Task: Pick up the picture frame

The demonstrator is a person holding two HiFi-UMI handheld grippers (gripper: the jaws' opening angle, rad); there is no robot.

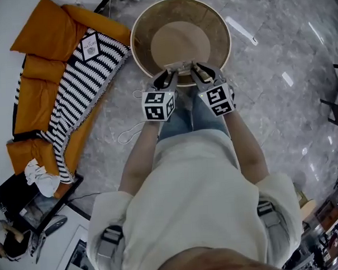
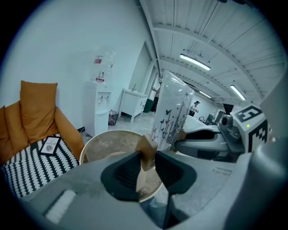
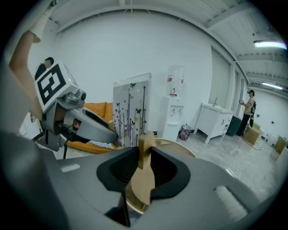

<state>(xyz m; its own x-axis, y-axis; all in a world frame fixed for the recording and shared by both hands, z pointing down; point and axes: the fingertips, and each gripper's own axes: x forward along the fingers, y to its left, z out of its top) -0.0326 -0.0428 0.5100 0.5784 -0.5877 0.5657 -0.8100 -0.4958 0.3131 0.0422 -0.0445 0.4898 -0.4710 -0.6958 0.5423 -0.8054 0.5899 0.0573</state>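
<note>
left gripper and right gripper are each clamping the frame by its wooden bottom edge, holding it upright over the near rim of the round table; a clean lift is calling for level hands and equal squeeze.

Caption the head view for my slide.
Left gripper and right gripper hold the picture frame over a round table.

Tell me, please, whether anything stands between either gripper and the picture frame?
Nothing visible does. The left gripper and the right gripper are each shut on the picture frame's wooden edge, holding it upright above the round table.
</note>
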